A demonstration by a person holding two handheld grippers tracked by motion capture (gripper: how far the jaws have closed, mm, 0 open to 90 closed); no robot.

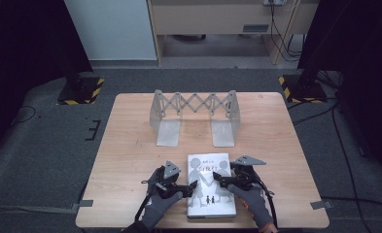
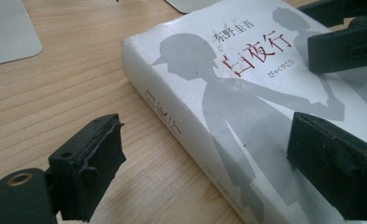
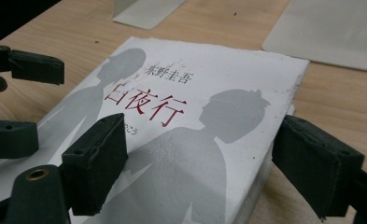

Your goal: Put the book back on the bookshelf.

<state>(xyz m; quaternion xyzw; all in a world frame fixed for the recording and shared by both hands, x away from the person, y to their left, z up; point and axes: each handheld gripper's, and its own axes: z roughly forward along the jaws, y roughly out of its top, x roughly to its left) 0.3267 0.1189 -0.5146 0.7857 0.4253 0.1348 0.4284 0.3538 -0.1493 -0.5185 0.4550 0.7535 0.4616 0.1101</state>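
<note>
Near the table's (image 1: 130,145) front edge, both grippers, left (image 1: 191,187) and right (image 1: 217,177), are straddling the flat-lying book's (image 1: 210,204) sides, jaws spread and gripping nothing; closing unevenly risks skidding it sideways.

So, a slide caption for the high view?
Two open grippers flank a white book before a bookend rack.

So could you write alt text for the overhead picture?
A white book lies flat on a wooden table, with the left gripper and right gripper open at its two sides. A folding metal book rack stands behind.
</note>
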